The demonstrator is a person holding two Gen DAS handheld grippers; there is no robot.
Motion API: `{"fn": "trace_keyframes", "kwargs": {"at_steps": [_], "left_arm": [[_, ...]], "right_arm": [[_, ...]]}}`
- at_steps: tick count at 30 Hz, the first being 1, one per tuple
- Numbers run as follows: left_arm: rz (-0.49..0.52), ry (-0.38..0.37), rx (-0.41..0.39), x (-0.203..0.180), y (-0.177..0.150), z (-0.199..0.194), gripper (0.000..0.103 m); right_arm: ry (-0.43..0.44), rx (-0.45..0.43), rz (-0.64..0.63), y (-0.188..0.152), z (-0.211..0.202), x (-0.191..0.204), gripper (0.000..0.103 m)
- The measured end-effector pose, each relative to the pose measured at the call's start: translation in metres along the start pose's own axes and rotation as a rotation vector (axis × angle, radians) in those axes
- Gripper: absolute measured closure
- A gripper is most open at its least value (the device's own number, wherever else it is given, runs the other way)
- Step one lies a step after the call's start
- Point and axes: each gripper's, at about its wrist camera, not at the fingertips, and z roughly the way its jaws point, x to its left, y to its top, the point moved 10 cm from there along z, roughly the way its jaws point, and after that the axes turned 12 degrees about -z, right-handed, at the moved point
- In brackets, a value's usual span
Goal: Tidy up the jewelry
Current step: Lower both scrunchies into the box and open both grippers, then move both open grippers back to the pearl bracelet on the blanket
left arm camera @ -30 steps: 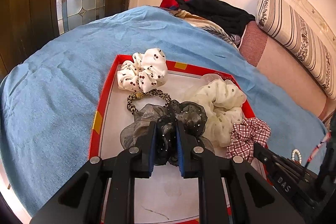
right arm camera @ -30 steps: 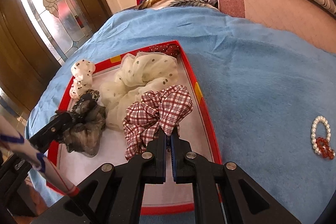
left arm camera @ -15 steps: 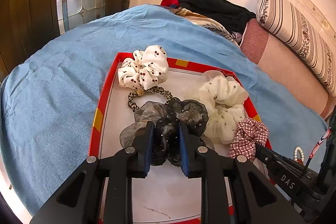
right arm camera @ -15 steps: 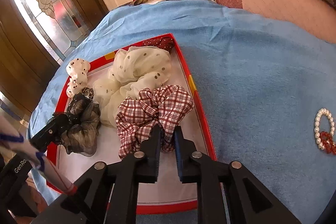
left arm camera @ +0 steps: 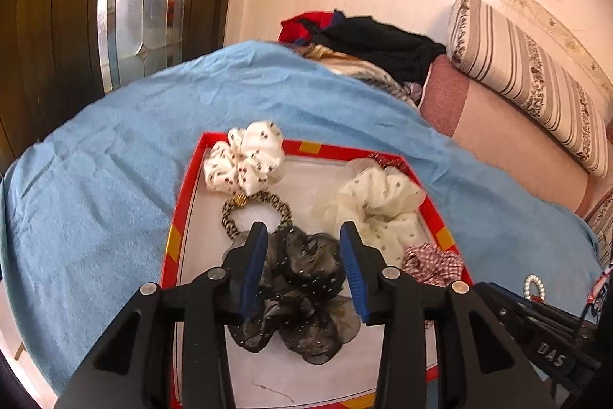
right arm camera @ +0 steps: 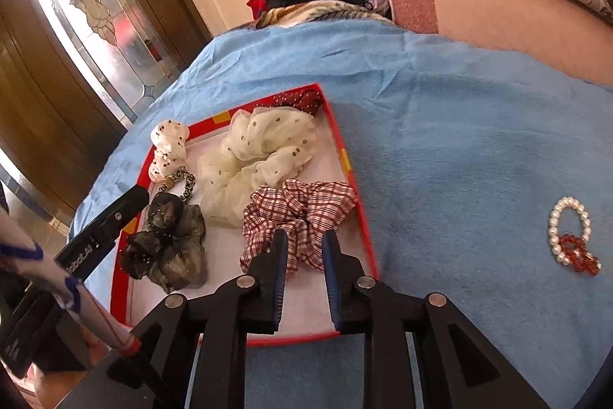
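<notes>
The left gripper (left arm camera: 302, 267) hangs over the red tray (left arm camera: 180, 217), its jaws just opened to a moderate gap around the black scrunchie (left arm camera: 302, 298), which lies loose on the tray floor between the blue pads without being pinched. The right gripper (right arm camera: 304, 278) stands at the tray's near right part, jaws just parted a little, the plaid scrunchie (right arm camera: 302, 209) lying in front of its tips, free of the pads as far as I can tell.

What remains outside is the pearl bracelet (right arm camera: 567, 229), looped with a red bead bracelet (right arm camera: 578, 255), on the blue blanket (right arm camera: 459, 140) well right of the tray. It lies to the right of the right gripper, so that hand is the nearer one. The loop's long axis runs roughly away from the camera.

The beads are hard, round and glossy, likely slippery. The scrunchies are soft gathered fabric: sheer black mesh, cream dotted chiffon (right arm camera: 260, 152), woven check. The blanket is nappy.
</notes>
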Motion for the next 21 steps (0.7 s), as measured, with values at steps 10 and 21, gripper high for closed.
{"fn": "trace_keyframes", "kwargs": {"at_steps": [10, 21], "left_arm": [[0.094, -0.108, -0.038, -0.052, -0.013, -0.013, 0.065], [0.345, -0.326, 0.187, -0.173, -0.126, -0.015, 0.065]], "right_arm": [[-0.053, -0.042, 0.086, -0.029, -0.058, -0.081, 0.083], [-0.180, -0.013, 0.213, -0.075, -0.097, -0.225, 0.083]]}}
